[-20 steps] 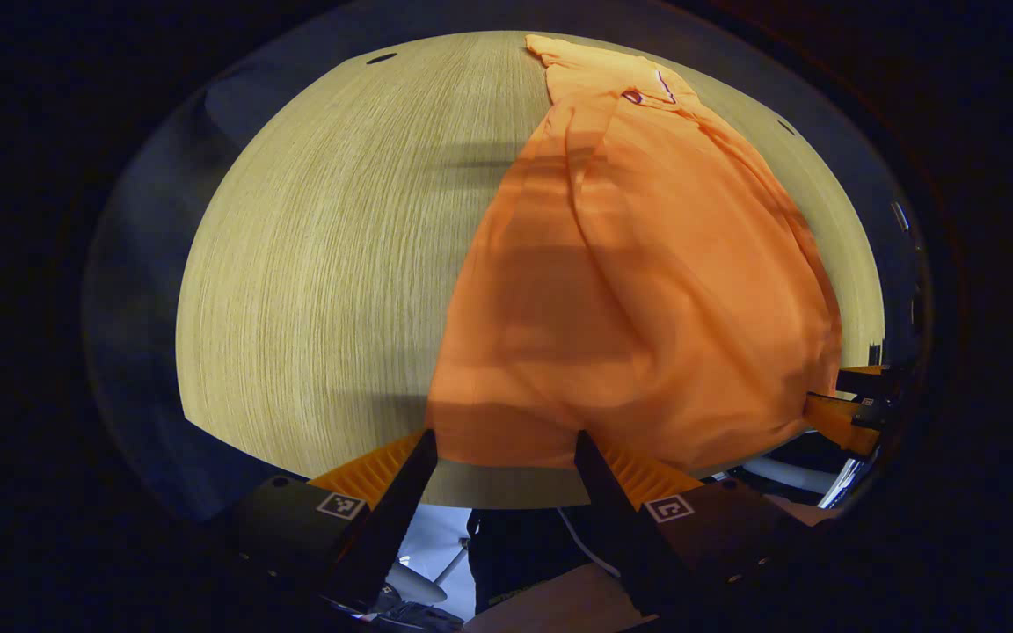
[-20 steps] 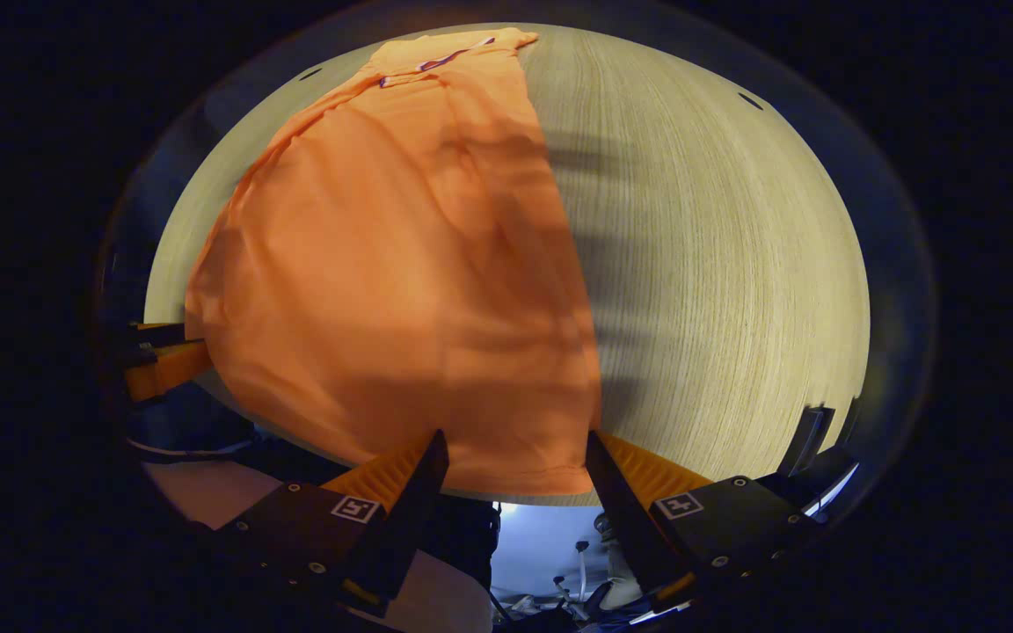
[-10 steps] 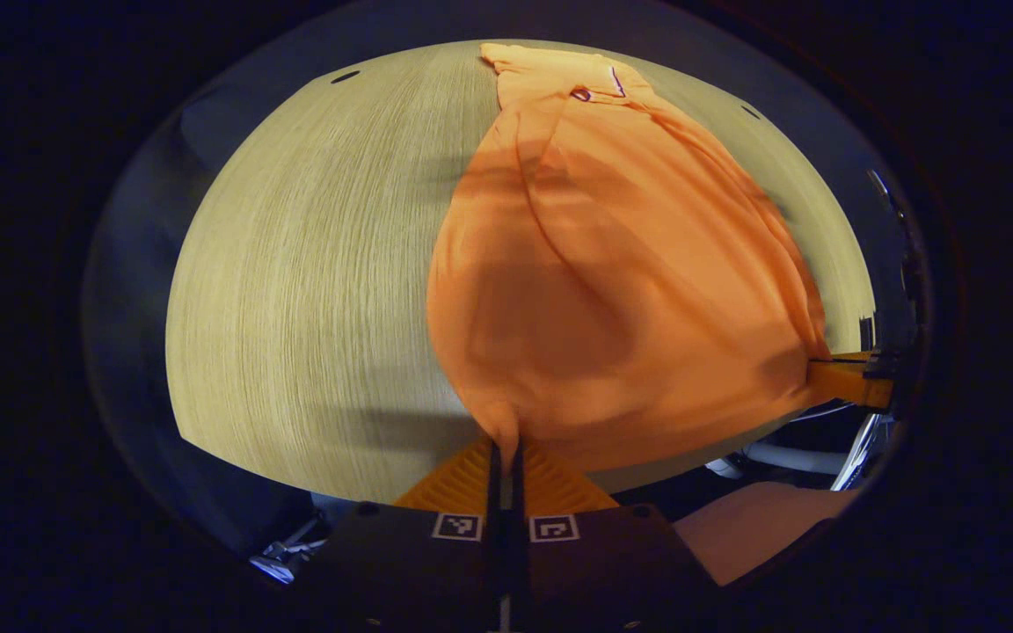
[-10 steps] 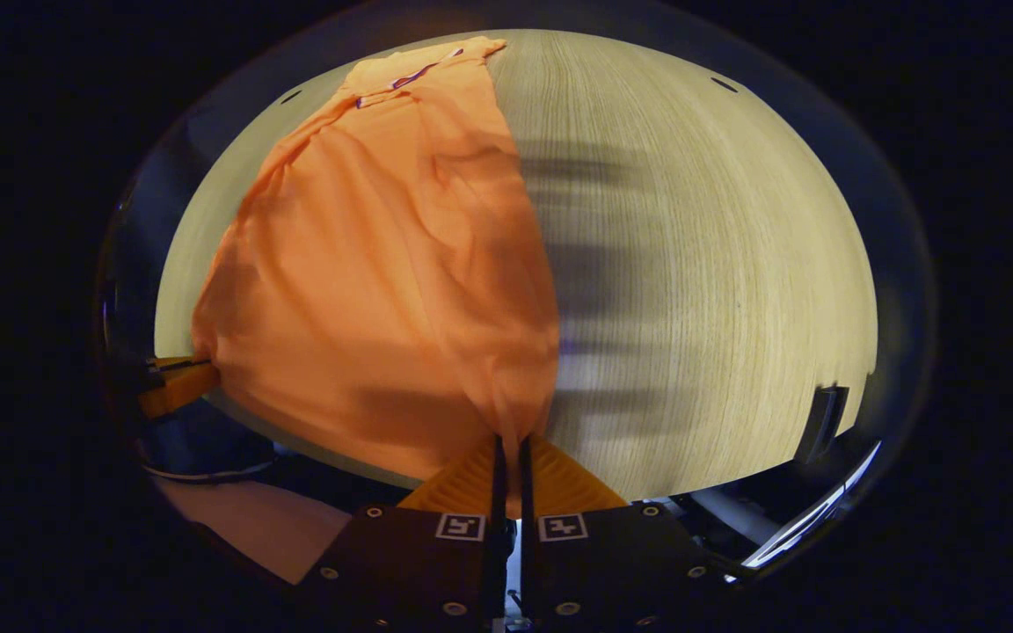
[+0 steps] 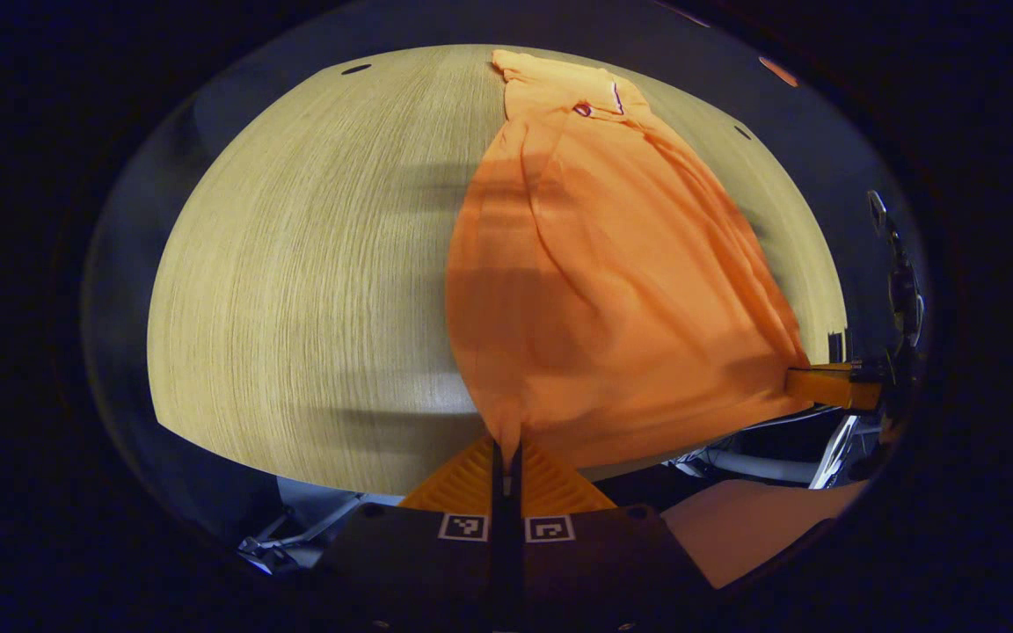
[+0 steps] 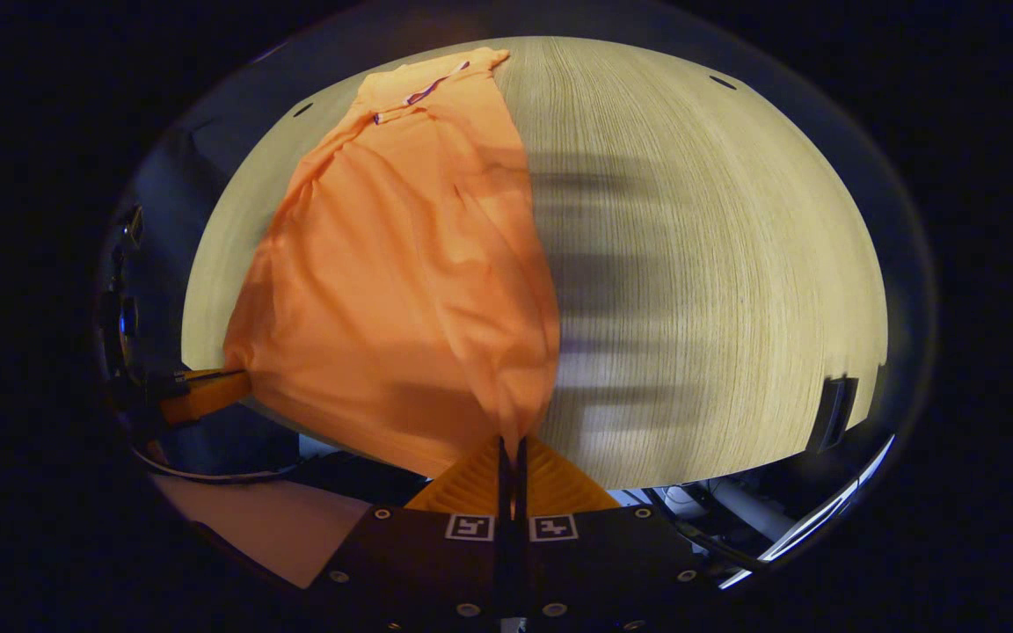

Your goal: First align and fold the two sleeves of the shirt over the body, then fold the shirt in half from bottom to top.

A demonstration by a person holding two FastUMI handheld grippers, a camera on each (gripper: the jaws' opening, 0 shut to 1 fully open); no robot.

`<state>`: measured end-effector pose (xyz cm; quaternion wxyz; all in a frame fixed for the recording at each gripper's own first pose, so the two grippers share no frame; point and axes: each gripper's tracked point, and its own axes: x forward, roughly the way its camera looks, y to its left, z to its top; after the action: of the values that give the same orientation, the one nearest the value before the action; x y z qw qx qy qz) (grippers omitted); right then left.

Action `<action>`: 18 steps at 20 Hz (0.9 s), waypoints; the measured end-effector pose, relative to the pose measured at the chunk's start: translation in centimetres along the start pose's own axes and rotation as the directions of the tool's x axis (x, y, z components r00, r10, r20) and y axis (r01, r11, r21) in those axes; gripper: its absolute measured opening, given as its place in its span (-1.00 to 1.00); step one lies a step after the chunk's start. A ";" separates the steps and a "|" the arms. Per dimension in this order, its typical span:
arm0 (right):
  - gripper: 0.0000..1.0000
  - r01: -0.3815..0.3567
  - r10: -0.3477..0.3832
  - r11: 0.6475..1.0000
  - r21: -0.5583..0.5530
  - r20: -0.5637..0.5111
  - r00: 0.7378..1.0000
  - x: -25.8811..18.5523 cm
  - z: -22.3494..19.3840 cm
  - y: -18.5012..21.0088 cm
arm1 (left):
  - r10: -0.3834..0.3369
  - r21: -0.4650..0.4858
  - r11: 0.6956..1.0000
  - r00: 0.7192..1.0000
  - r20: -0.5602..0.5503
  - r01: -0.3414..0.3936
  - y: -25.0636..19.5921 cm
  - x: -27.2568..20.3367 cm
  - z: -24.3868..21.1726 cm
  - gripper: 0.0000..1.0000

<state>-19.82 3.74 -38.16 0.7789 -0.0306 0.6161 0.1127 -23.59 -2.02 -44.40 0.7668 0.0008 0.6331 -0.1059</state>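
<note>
While the orange shirt [image 5: 612, 290] lies lengthwise on the wooden counter [image 5: 295, 290], collar at the far end, the left gripper [image 5: 506, 448] pinches one bottom corner; the right gripper [image 6: 511, 448] pinches the other; both jaws clamp cloth.

A recording booth, not a home.
I work over a bare wood-grain table [image 5: 295, 290], dark cloth wall along the upper frame, cables and stands [image 6: 735, 519] lower right.

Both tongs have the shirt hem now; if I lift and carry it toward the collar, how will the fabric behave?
Probably floppy: the shirt bunches into a peak at the left tongs and right tongs. The span between will likely sag. It seems light, thin, draping in soft wrinkles.
</note>
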 end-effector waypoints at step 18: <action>-1.00 -0.143 0.123 0.989 0.040 0.317 0.940 -9.4 18.5 1.5 | -0.019 0.022 1.000 0.934 0.357 0.012 1.3 -9.0 20.0 -0.99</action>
<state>-4.50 7.34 -24.55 0.8581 0.0536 0.4883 0.1493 -5.57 -2.03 -31.90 0.8681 -0.0162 0.4822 -0.1164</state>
